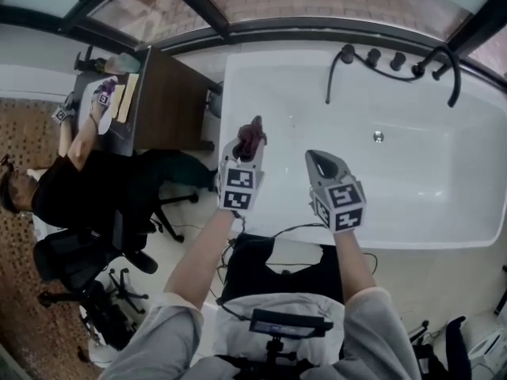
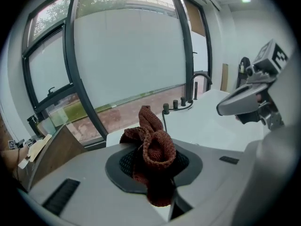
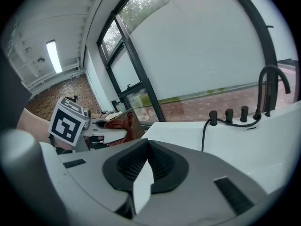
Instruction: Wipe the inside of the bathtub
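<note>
White, smooth, round-cornered bathtub (image 1: pixel 444 172), its open basin stretching right of and beyond both grippers. The left gripper (image 1: pixel 249 142) pinches a crumpled reddish-brown knitted cloth (image 2: pixel 153 147) above the tub's left end. The right gripper (image 1: pixel 322 163), just beside it, has its jaws closed together, empty. Black taps (image 1: pixel 396 60) line the far rim.

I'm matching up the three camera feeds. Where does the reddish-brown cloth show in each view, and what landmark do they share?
Head view: the cloth sticks up from the left gripper, just left of centre, at the bathtub's near edge.
Left gripper view: the cloth is at centre, bunched between the jaws.
Right gripper view: the cloth is small, left of centre, in the left gripper.
Shared landmark: the black faucet on the tub's far rim.
</note>
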`<state>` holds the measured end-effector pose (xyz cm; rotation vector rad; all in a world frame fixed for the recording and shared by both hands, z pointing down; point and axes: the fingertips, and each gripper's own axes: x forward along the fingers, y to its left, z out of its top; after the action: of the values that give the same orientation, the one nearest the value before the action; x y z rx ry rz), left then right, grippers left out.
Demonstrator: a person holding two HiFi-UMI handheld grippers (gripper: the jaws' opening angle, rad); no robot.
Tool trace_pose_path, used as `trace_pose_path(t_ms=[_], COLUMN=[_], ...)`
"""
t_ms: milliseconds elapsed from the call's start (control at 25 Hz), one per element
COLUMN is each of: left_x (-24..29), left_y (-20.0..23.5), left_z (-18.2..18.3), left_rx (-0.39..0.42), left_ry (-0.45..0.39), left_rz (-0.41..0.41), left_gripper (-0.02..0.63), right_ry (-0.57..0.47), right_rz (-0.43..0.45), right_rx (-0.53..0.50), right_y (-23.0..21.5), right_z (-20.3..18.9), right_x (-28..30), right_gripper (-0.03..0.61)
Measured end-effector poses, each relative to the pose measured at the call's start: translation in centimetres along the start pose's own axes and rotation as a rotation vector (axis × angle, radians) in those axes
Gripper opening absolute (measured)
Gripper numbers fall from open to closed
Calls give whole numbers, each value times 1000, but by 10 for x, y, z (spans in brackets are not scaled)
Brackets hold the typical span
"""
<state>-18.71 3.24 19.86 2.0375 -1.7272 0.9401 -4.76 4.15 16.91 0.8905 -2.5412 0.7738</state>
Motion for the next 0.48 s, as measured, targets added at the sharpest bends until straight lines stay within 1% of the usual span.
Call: trace_pose_path(t_ms=[120,240,360,480], left_x=[54,108,166,218], left_y=[15,34,53,72], left_z=[-13,-22,-32,-45], left_rx=[29,81,162,268], left_ry=[3,8,16,47], left_rz=[11,28,51,84], left_gripper=[91,91,91,91], right_ry=[-4,-4,-22,-36], right_rz=[-10,-10,-3,3], right_rx=[-3,-7,-32,-55], right_y=[-17,-32,-50,-70], right_z=[-19,-36,-44,-53], right_x=[39,81,124,165], right_gripper=[5,5,5,5])
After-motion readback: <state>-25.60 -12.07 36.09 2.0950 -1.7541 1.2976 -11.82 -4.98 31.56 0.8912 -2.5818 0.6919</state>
